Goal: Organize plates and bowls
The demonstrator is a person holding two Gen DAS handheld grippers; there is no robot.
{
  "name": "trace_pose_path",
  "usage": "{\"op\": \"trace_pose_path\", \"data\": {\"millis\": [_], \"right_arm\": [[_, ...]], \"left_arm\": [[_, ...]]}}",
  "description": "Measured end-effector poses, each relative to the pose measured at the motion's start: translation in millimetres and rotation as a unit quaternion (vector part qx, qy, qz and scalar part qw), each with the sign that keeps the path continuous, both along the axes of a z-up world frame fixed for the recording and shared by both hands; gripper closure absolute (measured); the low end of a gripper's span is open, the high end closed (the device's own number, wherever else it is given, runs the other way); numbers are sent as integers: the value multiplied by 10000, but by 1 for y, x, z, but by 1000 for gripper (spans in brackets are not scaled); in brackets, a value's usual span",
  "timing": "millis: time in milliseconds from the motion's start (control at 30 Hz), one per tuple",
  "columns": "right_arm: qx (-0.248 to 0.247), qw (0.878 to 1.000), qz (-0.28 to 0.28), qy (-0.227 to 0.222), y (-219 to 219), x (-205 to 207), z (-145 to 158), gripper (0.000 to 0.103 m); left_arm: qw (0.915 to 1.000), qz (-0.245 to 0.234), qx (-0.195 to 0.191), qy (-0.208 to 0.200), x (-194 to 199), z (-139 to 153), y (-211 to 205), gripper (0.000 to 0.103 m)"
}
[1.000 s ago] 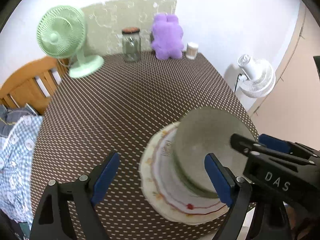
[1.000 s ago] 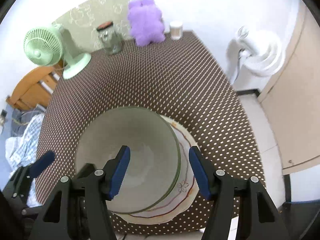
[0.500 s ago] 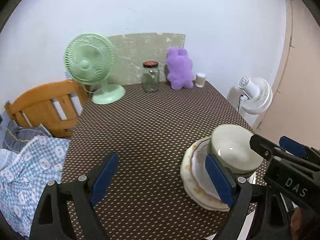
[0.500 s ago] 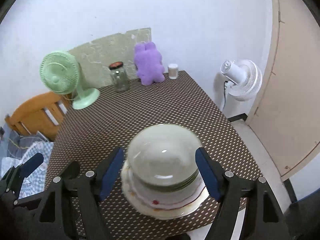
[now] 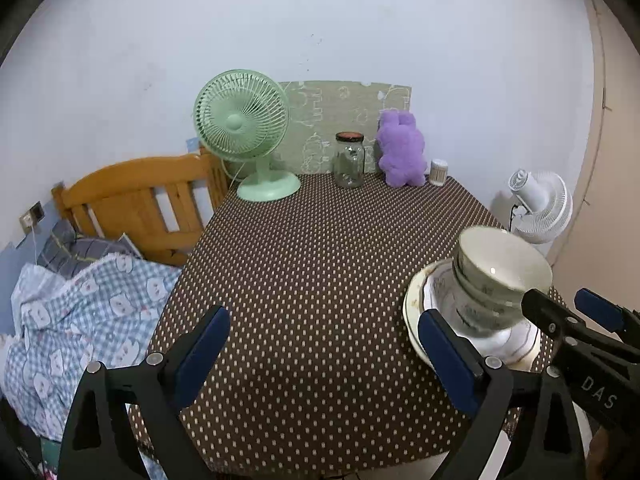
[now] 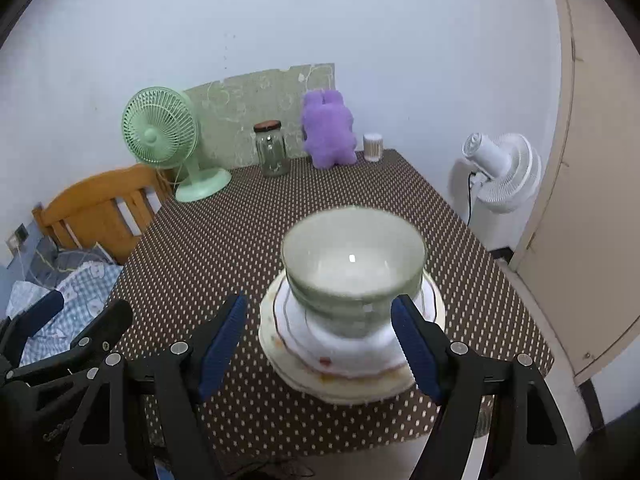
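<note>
Your left gripper [image 5: 325,356], black frame with blue pads, has its jaws opening wide over bare tablecloth, nothing between them. Your right gripper [image 6: 320,348], same build, is released too: its blue pads stand either side of the stack's near edge, clear of it, gripping nothing.

Just past your right gripper's tips sits the task's stack: pale green glazed ceramic bowls [image 6: 352,268], nested upright, resting on a pile of white ceramic plates with red-and-yellow rim trim [image 6: 320,360]. How many bowls or plates, you can't tell exactly. From the left wrist view the same stack [image 5: 496,276] sits near the table's right front edge, beside your left gripper's right pad and in front of the right gripper's arm.

All on a table covered in brown cloth with white dots [image 5: 312,264]. Middle of the table bare.

Far edge, against the wall, left to right: mint green plastic desk fan [image 5: 246,136], clear glass jar with rusty lid [image 5: 350,160], purple plush toy [image 5: 402,156], small white cylindrical container [image 5: 439,172]. Behind them a pale green patterned board [image 5: 340,112] leans on the wall.

Off the table: orange wooden bed headboard [image 5: 136,196] and blue checked bedding [image 5: 80,312] left, white floor fan [image 5: 540,208] right.
</note>
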State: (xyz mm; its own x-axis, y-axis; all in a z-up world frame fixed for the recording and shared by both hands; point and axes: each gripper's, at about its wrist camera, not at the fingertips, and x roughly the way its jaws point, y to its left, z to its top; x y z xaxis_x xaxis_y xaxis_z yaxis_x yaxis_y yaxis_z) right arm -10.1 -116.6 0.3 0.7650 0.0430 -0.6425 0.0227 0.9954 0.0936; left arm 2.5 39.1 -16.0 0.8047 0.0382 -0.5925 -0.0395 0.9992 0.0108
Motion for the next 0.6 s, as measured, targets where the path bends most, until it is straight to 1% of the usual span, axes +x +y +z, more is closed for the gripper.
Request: {"op": "trace_pose_path", "data": {"millis": [233,467,600], "right_arm": [[25,9999,51,-111,-5,-24,-2,26],[40,9999,5,-159,-8,-33,-3,26],[43,9998,-44,-206,-11,-36,0,26]], "left_arm": [[10000,-65,0,-74,-18,0,-6,6],[9998,-84,32,-150,-25,2,-11,6],[9997,-95,58,-211,-29,4,-14,5]]}}
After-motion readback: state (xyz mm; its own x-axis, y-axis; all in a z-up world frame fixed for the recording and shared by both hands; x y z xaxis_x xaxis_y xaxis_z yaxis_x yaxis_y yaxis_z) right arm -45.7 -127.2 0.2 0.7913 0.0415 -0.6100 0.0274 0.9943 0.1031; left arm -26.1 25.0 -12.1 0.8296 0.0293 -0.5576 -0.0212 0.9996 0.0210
